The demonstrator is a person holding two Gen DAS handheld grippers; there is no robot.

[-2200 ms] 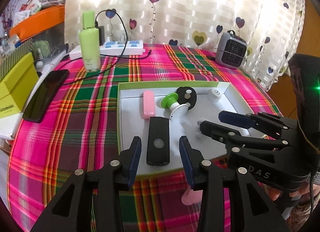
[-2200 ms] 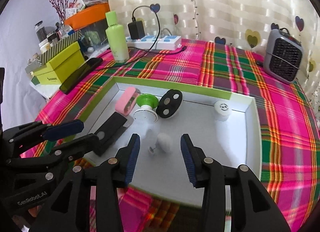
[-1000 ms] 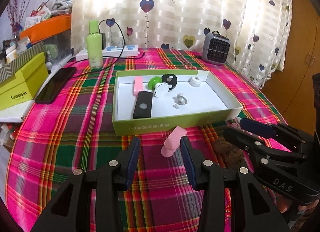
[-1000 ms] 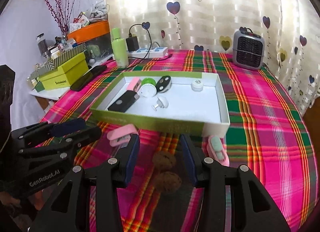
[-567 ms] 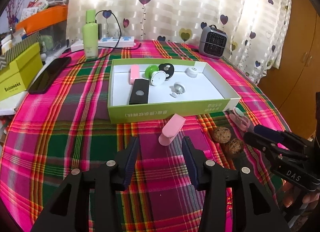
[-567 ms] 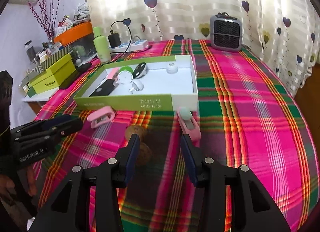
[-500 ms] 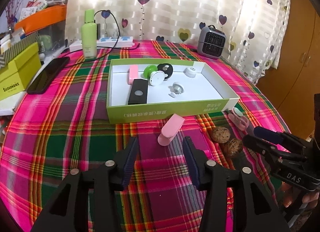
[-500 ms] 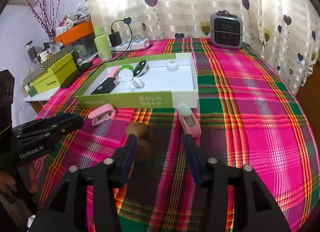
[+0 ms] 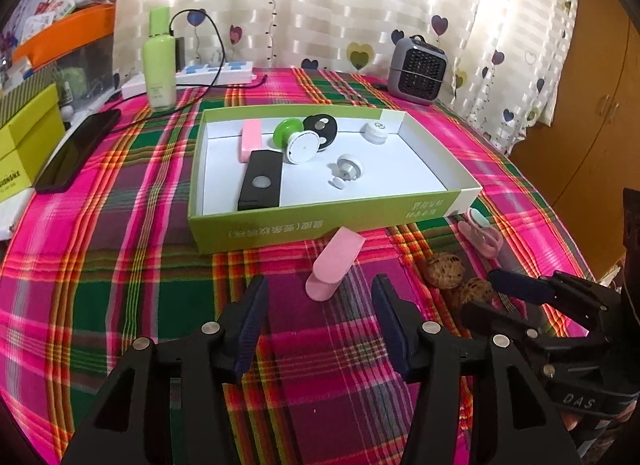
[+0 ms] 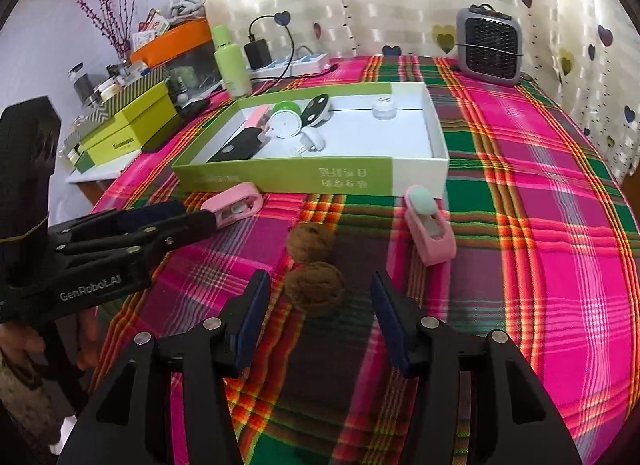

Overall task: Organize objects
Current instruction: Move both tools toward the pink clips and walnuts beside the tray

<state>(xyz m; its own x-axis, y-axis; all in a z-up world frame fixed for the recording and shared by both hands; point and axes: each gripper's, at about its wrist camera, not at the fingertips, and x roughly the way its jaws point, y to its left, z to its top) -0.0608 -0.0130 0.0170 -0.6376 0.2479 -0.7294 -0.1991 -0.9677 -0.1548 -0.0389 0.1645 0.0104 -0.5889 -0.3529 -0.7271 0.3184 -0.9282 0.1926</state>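
The left tongs (image 9: pixel 320 317) hang spread and empty over the plaid worktop (image 9: pixel 120 273), their jaws having just been opening with nothing between them; just ahead lies a pink clip (image 9: pixel 335 263), near the front wall of the green box (image 9: pixel 320 225). The right tongs (image 10: pixel 318 305) are also spread and hold nothing — they have just widened too — and the nearer of two walnuts (image 10: pixel 315 288) sits just in front of their gap, the other walnut (image 10: pixel 311 242) touching it from behind. A pink-and-mint clipper (image 10: pixel 428 227) lies beside the box's near right corner. Inside the box rest a black remote (image 9: pixel 260 181), a green-and-white knob (image 9: pixel 296 141) and a small white cap (image 9: pixel 376 131).
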